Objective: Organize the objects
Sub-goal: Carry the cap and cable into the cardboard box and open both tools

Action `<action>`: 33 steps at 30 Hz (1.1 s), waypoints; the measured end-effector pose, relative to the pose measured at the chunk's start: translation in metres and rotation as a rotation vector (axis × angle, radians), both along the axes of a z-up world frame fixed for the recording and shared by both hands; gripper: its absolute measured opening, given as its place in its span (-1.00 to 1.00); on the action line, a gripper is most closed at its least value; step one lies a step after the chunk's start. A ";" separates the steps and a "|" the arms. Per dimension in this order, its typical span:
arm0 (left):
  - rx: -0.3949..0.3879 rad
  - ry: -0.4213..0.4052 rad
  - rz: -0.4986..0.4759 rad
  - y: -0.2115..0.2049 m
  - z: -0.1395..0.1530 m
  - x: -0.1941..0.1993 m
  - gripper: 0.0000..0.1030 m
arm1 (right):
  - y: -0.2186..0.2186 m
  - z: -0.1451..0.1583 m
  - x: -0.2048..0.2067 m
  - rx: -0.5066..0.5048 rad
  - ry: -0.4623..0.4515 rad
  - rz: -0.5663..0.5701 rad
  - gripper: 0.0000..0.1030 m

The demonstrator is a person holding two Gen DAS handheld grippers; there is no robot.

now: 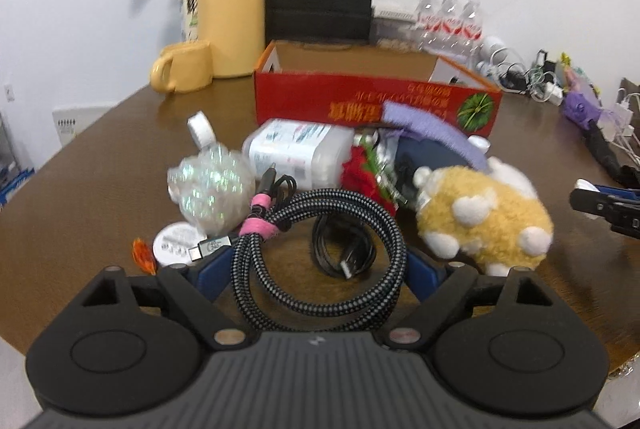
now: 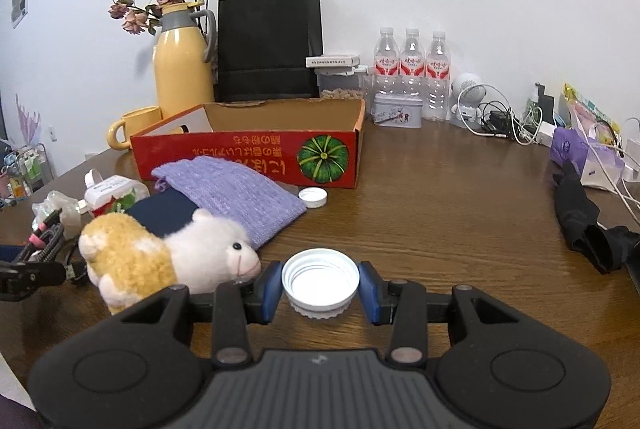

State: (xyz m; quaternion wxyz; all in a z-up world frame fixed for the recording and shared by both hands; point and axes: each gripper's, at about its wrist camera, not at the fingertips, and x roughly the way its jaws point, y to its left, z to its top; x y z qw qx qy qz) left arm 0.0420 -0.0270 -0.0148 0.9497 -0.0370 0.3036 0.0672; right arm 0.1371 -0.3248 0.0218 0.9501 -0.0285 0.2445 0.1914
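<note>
My left gripper [image 1: 318, 275] is shut on a coiled black-and-white braided cable [image 1: 320, 309] with a pink tie, its blue pads against both sides of the coil. Behind it lie a thin black cable [image 1: 344, 249], an iridescent bottle [image 1: 210, 185], a labelled plastic bottle [image 1: 296, 149] and a tan-and-white plush sheep [image 1: 480, 217]. My right gripper [image 2: 319, 293] is shut on a white bottle cap [image 2: 320, 283], held open side up just above the table. The plush sheep [image 2: 168, 261] sits to its left, with a purple knitted pouch [image 2: 240, 193] behind it. The open red cardboard box [image 2: 248, 153] stands further back.
A second white cap [image 2: 313, 197] lies by the box. A yellow thermos [image 2: 182, 69], yellow mug [image 2: 134, 127], black paper bag [image 2: 268, 45], water bottles [image 2: 412, 69] and a tin [image 2: 398, 111] line the wall. Tangled chargers [image 2: 504, 117] and a black umbrella [image 2: 584, 221] lie at the right.
</note>
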 end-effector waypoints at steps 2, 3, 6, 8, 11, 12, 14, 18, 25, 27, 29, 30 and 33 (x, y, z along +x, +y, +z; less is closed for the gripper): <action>0.001 -0.021 -0.015 -0.001 0.006 -0.002 0.73 | 0.004 0.004 0.000 0.007 -0.012 0.005 -0.24; 0.005 -0.034 -0.020 -0.001 0.009 -0.001 0.73 | 0.006 0.006 0.000 0.010 -0.020 0.009 -0.24; 0.008 -0.082 -0.037 0.000 0.024 0.002 0.73 | 0.015 0.015 0.005 0.016 -0.048 0.021 -0.24; 0.012 -0.117 -0.040 0.002 0.035 0.010 0.73 | 0.022 0.023 0.009 0.024 -0.075 0.027 -0.24; 0.009 -0.165 -0.047 0.003 0.052 0.028 0.73 | 0.035 0.038 0.022 0.037 -0.116 0.039 -0.24; 0.009 -0.180 -0.050 0.003 0.058 0.036 0.73 | 0.039 0.043 0.028 0.042 -0.132 0.041 -0.24; 0.009 -0.211 -0.051 0.002 0.069 0.055 0.73 | 0.050 0.053 0.041 0.050 -0.160 0.043 -0.24; -0.019 -0.255 -0.016 0.005 0.079 0.096 0.73 | 0.073 0.068 0.073 0.058 -0.207 0.041 -0.24; -0.063 -0.258 0.038 0.014 0.084 0.175 0.73 | 0.113 0.071 0.141 0.027 -0.221 0.021 -0.24; -0.055 -0.248 0.049 0.014 0.083 0.194 0.73 | 0.120 0.066 0.160 0.020 -0.210 0.013 -0.24; -0.053 -0.242 0.059 0.014 0.079 0.213 0.73 | 0.126 0.059 0.184 0.032 -0.176 -0.005 -0.24; -0.045 -0.233 0.065 0.013 0.076 0.224 0.73 | 0.126 0.056 0.193 0.042 -0.162 -0.008 -0.24; -0.024 -0.214 0.083 0.010 0.068 0.247 0.73 | 0.129 0.044 0.213 0.034 -0.131 -0.010 -0.24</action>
